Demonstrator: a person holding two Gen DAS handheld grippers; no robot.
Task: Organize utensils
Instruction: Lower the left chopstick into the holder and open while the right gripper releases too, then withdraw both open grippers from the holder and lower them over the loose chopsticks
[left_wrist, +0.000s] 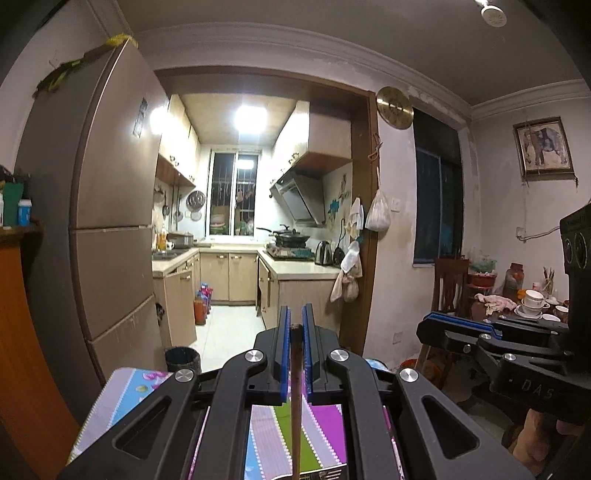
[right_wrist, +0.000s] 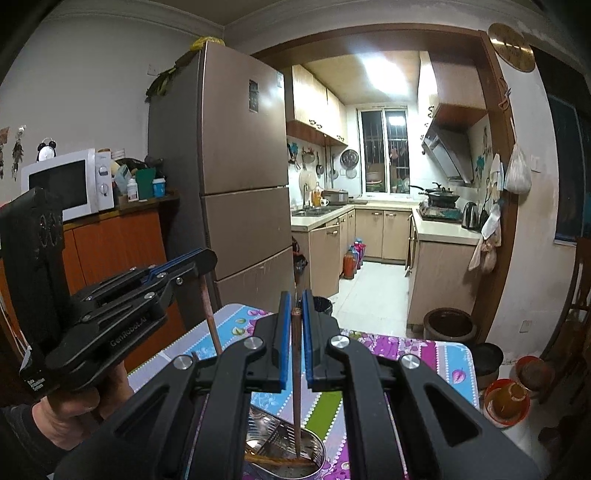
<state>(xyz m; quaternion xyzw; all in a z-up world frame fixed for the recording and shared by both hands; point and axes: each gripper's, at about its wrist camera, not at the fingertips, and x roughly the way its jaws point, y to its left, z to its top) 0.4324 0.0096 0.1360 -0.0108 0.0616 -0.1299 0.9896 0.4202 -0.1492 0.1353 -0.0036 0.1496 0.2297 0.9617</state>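
1. Chopsticks are the utensils in hand: each hand-held gripper carries one, pinched near its top end so the long shaft hangs down toward the worktop (right_wrist: 454, 354).
2. In the right wrist view, the right hand-held gripper (right_wrist: 295, 314) is closed on a dark wooden chopstick (right_wrist: 296, 376). It hangs nearly upright, its tip dipping into the metal utensil holder (right_wrist: 314, 458) at 6 o'clock. Holding it vertical lets it drop straight into the narrow compartment.
3. Another chopstick (right_wrist: 273, 460) already lies across the bottom of that holder, and what looks like a spoon bowl sits in the next compartment, toward 7 o'clock.
4. The left hand-held gripper (left_wrist: 295, 325) is clamped on the second chopstick (left_wrist: 294, 406), also hanging straight down over the patterned cloth. From the right wrist view this same gripper sits at 9 o'clock, raised and off to the side, its chopstick slanting down toward the worktop.
5. It seems to hold back so that only one stick enters the holder at a time.
6. Judged from this, the right stick is about ready for release; the left one would then need moving over the holder.
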